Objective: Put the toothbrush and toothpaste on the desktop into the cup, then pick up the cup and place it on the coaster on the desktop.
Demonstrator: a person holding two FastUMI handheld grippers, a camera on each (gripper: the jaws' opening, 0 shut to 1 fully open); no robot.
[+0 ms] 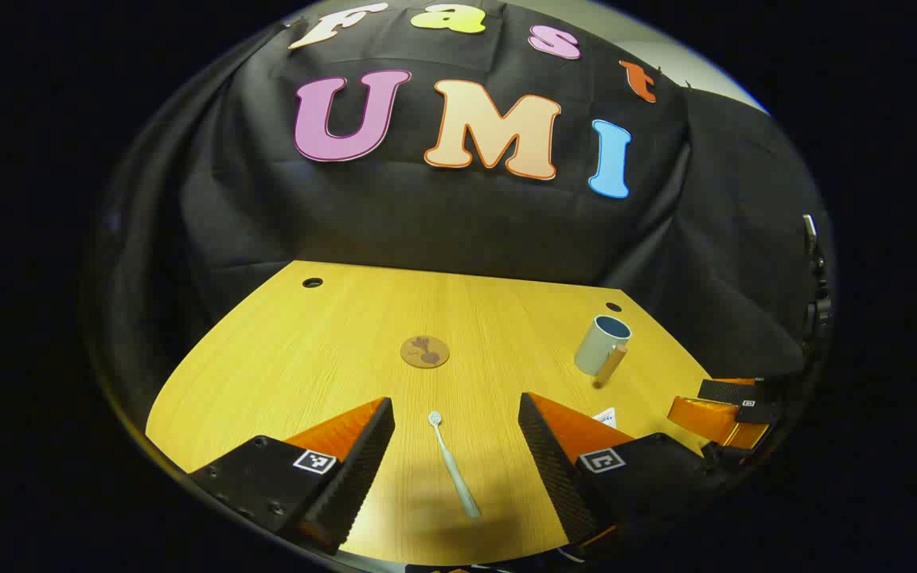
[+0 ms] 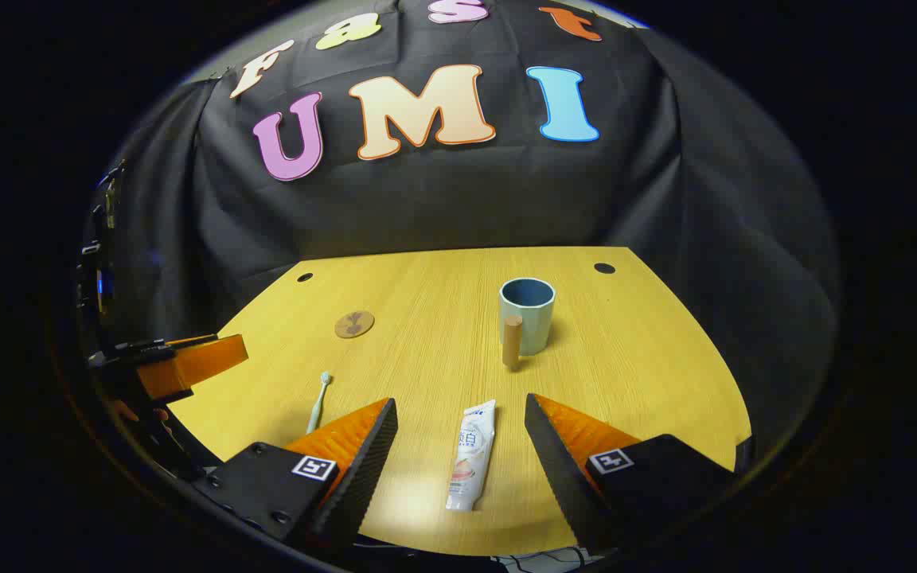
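Toothbrush (image 1: pixel 452 465) lies flat on the wooden desktop (image 1: pixel 283 358) in the left gripper view, its head pointing away, between the two spread fingers of the left gripper (image 1: pixel 456 418), which is released and holds nothing. Beyond it, near the middle of the desktop, sits the round coaster (image 1: pixel 425 352), bare. Farther right stands the cup (image 1: pixel 602 344), upright, with a wooden handle on its near side. A white corner of the toothpaste (image 1: pixel 606 415) peeks out just past the right finger, and at the far right edge the other gripper shows, low over the desktop.

In the right gripper view, the left gripper (image 2: pixel 188 362) sits at the far left edge. Next comes the toothbrush (image 2: pixel 318 402), just beside the left finger of the right gripper (image 2: pixel 461 414), with the coaster (image 2: pixel 354 324) well beyond it. The toothpaste (image 2: pixel 473 455) lies flat between the right gripper's fingers, cap end nearest the camera; the fingers are spread wide and touch nothing. The cup (image 2: pixel 528 316) stands upright farther back and slightly right, empty as far as its inside shows
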